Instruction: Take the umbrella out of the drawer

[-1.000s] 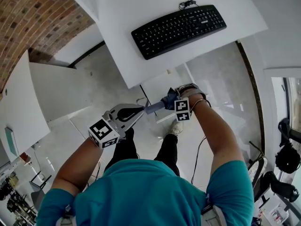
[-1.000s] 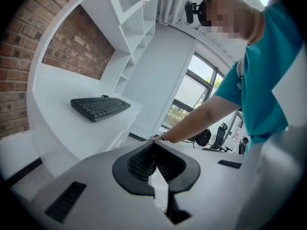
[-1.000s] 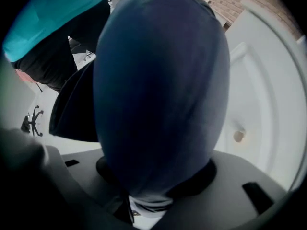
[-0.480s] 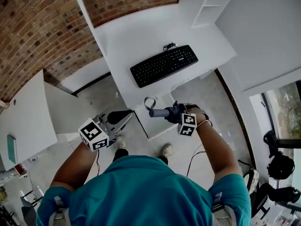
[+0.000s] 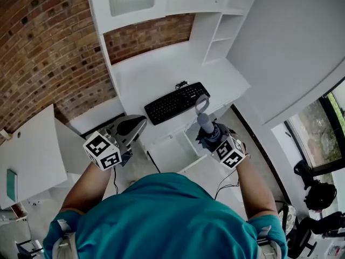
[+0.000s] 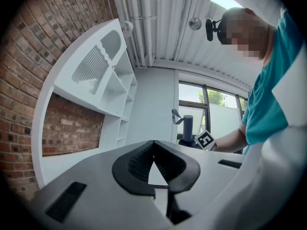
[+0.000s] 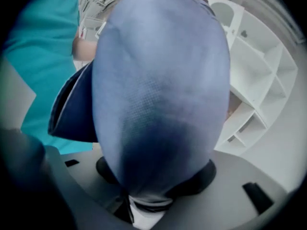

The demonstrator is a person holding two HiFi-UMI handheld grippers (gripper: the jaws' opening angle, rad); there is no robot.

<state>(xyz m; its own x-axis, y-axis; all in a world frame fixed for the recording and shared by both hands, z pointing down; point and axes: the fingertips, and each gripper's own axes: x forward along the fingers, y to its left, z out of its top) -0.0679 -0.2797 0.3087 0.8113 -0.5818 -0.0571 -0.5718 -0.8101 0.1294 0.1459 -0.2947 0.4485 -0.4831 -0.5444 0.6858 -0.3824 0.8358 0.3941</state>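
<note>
Umbrella (image 5: 204, 124), a folded one in blue-grey fabric with a strap loop at its top end, stands roughly upright in the air in front of the white desk (image 5: 145, 80), well clear of the drawer. The right gripper (image 5: 211, 138) is clamped around its lower part. In the right gripper view the fabric bundle (image 7: 158, 95) fills the space between the black pads. The left gripper (image 5: 136, 124) hangs beside it, apart from it, with its jaw tips meeting and nothing between them (image 6: 153, 148).

By my reading the removal itself is done. What may remain is setting the umbrella down somewhere and perhaps pushing the drawer in.

Below the desk's front edge, what looks like the pulled-out white drawer (image 5: 171, 154) shows only a pale inside, and I can make out nothing lying in it. A black computer keyboard (image 5: 175, 102) lies on the desk. The white open shelves (image 5: 220, 34) beside it look bare.
</note>
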